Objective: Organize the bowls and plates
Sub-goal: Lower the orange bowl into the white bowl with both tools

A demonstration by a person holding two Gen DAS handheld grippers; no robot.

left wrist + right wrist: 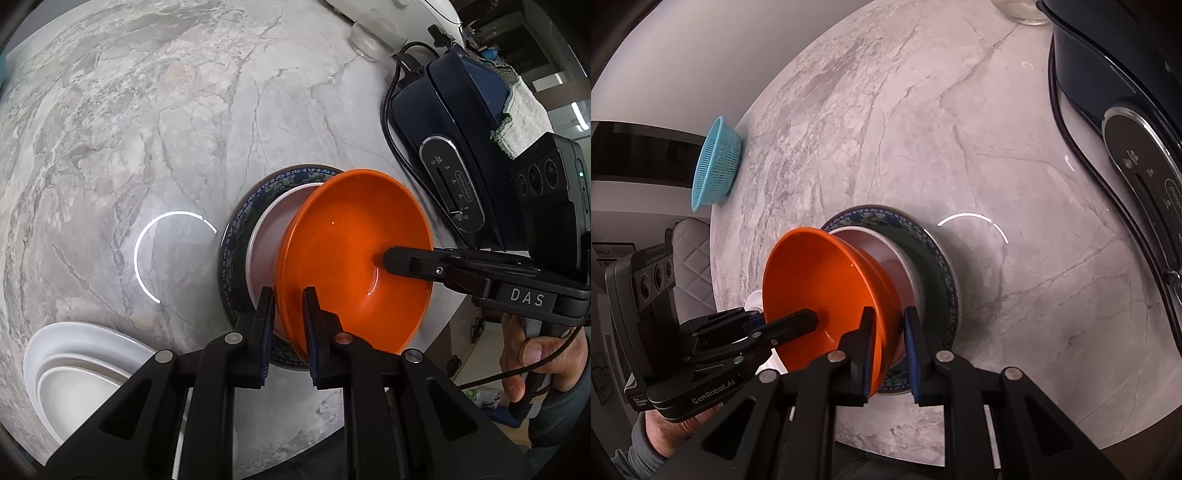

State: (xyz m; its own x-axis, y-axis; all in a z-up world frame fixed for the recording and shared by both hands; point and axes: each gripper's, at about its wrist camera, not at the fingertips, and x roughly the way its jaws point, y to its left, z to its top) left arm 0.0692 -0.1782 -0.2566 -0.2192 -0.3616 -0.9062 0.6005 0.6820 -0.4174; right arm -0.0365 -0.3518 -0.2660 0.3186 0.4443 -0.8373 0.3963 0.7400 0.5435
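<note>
An orange bowl [354, 258] is held tilted above a white bowl [266, 236], which sits on a dark plate with a blue patterned rim [236, 225]. My left gripper [289, 325] straddles the orange bowl's near rim, one finger inside and one outside. My right gripper [889, 347] straddles the opposite rim [827, 280] the same way; its finger shows inside the bowl in the left wrist view [406, 264]. The white bowl [886, 254] and patterned plate [934, 258] also show in the right wrist view. Stacked white dishes [74, 362] lie at the lower left.
A dark blue appliance [454, 122] with a black cable [388, 122] stands at the right on the marble table [147, 129]. A glass jar [369, 37] stands behind it. A blue colander [714, 162] sits at the table's far left edge.
</note>
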